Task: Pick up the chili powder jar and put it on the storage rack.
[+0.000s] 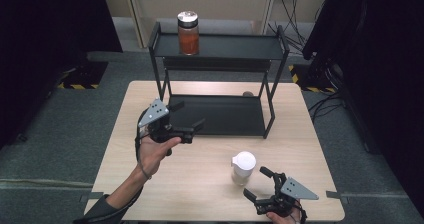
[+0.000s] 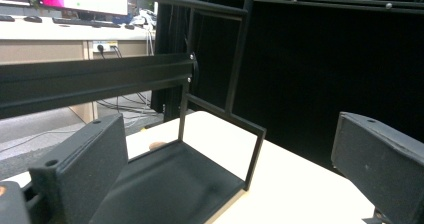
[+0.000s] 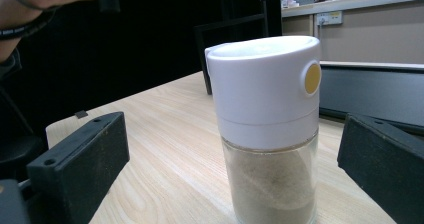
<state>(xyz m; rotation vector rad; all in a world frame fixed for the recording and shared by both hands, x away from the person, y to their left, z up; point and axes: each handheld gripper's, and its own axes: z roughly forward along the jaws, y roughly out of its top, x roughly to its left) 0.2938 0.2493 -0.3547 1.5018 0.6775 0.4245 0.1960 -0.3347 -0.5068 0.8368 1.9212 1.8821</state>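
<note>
A white-capped glass shaker (image 1: 243,167) stands upright on the wooden bench (image 1: 200,184), toward its near right part and well in front of the black two-tier rack (image 1: 272,79). In the right gripper view the shaker (image 3: 267,129) shows a pale powder behind the glass and a round yellow button on the side of its white cap. The right gripper (image 1: 261,185) lies low at the near right edge of the bench, just beside the shaker; its fingers (image 3: 80,159) are spread wide apart with nothing between them, and the shaker stands ahead of the gap, untouched. The left gripper (image 1: 192,119) is held up in the person's left hand (image 1: 155,151) over the left part of the bench, pointing toward the rack's lower shelf (image 1: 220,116); its fingers (image 2: 82,169) are also well apart and hold nothing, and the left gripper view looks between them at the lower shelf (image 2: 170,184) and the rack's frame. On the rack's top shelf (image 1: 235,46) an upright jar with orange-red contents and a pale lid (image 1: 188,33) stands toward the left end. A small brown object (image 1: 247,93) lies on the bench behind the lower shelf, too small to tell what it is.
</note>
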